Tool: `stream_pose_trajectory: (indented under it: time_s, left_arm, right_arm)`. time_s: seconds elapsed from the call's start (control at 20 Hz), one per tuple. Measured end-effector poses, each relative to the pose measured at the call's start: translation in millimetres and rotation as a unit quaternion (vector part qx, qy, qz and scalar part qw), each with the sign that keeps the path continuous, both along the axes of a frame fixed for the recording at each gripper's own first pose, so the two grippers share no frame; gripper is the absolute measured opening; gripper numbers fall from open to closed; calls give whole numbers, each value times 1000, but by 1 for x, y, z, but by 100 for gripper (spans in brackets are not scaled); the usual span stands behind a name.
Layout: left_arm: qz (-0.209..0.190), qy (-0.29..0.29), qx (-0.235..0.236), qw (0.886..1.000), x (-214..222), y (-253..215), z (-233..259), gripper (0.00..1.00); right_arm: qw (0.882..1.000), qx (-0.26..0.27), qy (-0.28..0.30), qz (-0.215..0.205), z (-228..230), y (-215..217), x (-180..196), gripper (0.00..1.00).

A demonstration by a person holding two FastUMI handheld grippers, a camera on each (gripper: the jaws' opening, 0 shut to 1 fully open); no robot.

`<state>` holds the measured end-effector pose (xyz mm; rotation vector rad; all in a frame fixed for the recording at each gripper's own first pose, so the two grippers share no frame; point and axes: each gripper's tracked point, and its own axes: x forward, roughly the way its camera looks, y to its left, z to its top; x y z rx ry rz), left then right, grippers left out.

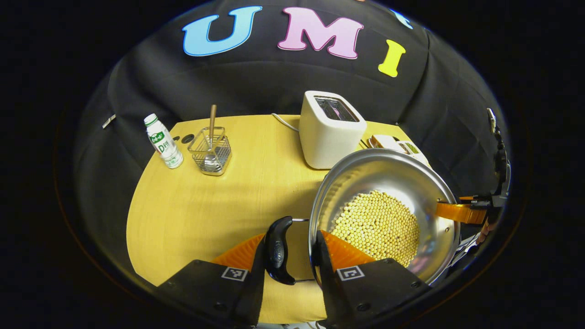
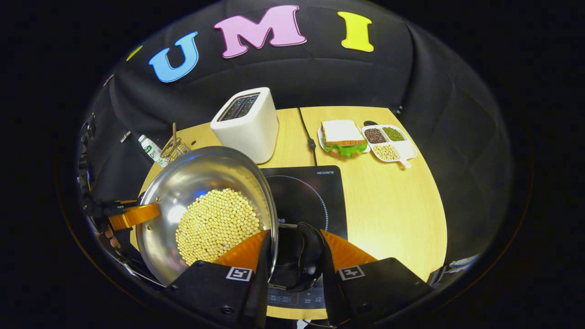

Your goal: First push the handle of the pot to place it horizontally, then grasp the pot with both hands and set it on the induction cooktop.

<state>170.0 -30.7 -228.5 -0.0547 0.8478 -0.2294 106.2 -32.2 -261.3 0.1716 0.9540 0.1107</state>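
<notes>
toaster (image 2: 247,123) behind pot (image 2: 201,201) | cooktop (image 2: 306,196) right of pot | beans (image 2: 215,224) in pot

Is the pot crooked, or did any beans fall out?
Yes, the pot looks tilted, and its beans are heaped toward the lower side. It hangs partly above the cooktop. No spilled beans show on the table.

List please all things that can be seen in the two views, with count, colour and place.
pot: 1, silver, tilted, held between both grippers
soybeans: many, pale yellow, inside pot
pot handles: 2, black, on opposite rims
induction cooktop: 1, black, beside pot
toaster: 1, white, table rear
sandwich: 1, on a plate, right rear
divided dish: 1, white, beside sandwich
bottle: 1, white-green, left rear
wire basket: 1, metal, holds a spoon
table: 1, light wood
left gripper: at one handle
right gripper: at other handle
</notes>
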Motion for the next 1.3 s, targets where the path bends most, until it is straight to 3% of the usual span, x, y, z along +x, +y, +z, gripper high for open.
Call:
stream_pose_trajectory:
  time_s: [0.75,1.3]
  left_arm:
    - [-12,-5,8,1000,30,-67,-21,56]
    - [-16,3,7,1000,41,-79,-42,56]
  right_arm:
    - [1000,4,12,-16,-38,-59,22,53]
    - [1000,0,21,-11,-57,-63,28,53]
